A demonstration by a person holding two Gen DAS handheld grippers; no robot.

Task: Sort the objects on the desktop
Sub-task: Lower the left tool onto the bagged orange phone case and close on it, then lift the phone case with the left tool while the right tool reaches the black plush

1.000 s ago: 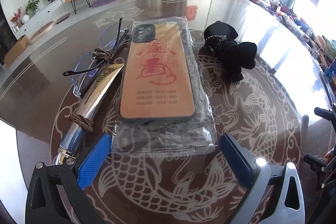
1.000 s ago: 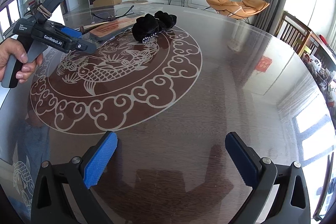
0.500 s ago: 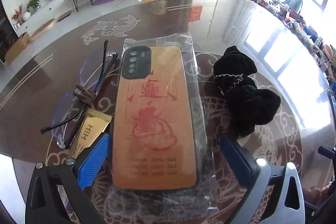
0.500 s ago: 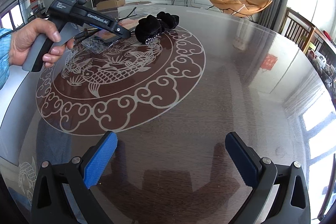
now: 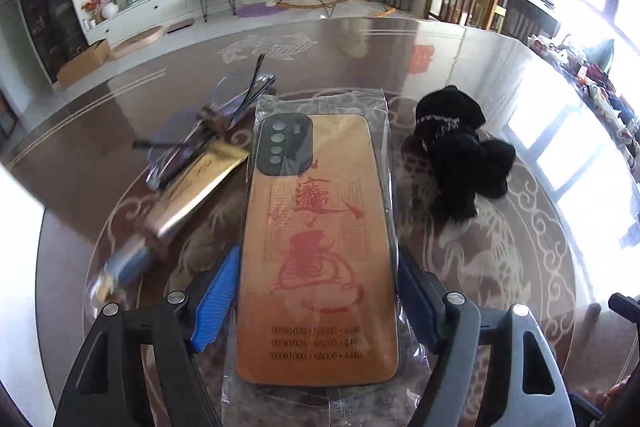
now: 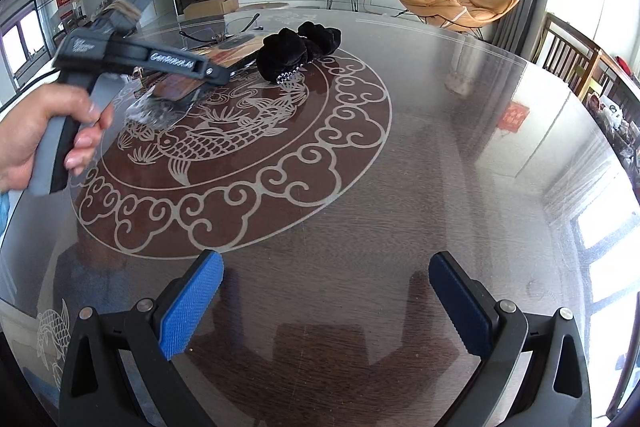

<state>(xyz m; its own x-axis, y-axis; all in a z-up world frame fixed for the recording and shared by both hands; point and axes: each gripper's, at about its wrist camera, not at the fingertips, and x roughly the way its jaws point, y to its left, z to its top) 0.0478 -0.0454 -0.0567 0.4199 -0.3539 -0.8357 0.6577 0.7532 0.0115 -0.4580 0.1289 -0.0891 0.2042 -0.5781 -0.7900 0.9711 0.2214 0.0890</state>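
Note:
An orange phone case (image 5: 316, 227) with red print, sealed in a clear plastic bag, lies lengthwise between the blue pads (image 5: 218, 291) of my left gripper (image 5: 316, 295). The jaws are closing and the pads sit against its two long sides. The case looks sharp while its neighbours are blurred. From the right wrist view, the left gripper (image 6: 216, 75) holds the case (image 6: 180, 85) at the far left, with a person's hand (image 6: 32, 135) on its handle. My right gripper (image 6: 326, 307) stands open over bare table with nothing between its fingers.
Folded glasses (image 5: 224, 115) and a gold and silver tube (image 5: 192, 187) lie left of the case. A black fuzzy item (image 5: 460, 155) lies to its right, also seen as the black fuzzy item (image 6: 296, 47). All rest on a round glossy table (image 6: 440, 167).
The left gripper slid forward along the phone case and its jaws narrowed from wide open onto the case's sides. The right gripper stayed where it was.

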